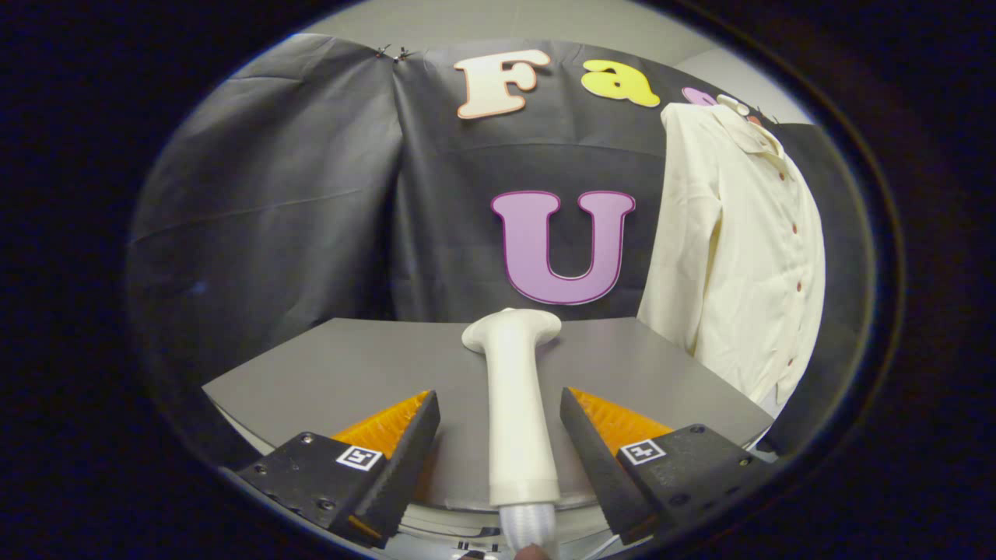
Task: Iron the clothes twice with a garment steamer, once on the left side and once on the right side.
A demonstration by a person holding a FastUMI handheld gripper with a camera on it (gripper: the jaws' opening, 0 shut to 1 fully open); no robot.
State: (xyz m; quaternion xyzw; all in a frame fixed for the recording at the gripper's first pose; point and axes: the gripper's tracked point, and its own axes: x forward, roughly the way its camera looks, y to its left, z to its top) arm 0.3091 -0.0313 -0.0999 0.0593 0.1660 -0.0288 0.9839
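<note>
A cream garment steamer (516,404) lies on the grey table (334,373), its handle running toward me and its wide head pointing at the back wall. My gripper (499,400) is open, one finger on each side of the handle with a gap to it on both sides. A cream long-sleeved shirt (739,249) with dark buttons hangs upright against the wall to the right, beyond the fingers, its hem reaching down to the table's far right corner.
A ribbed hose end (527,525) leaves the steamer handle at the table's near edge. Black cloth covers the wall behind the table. Bare tabletop spreads left of the steamer.
</note>
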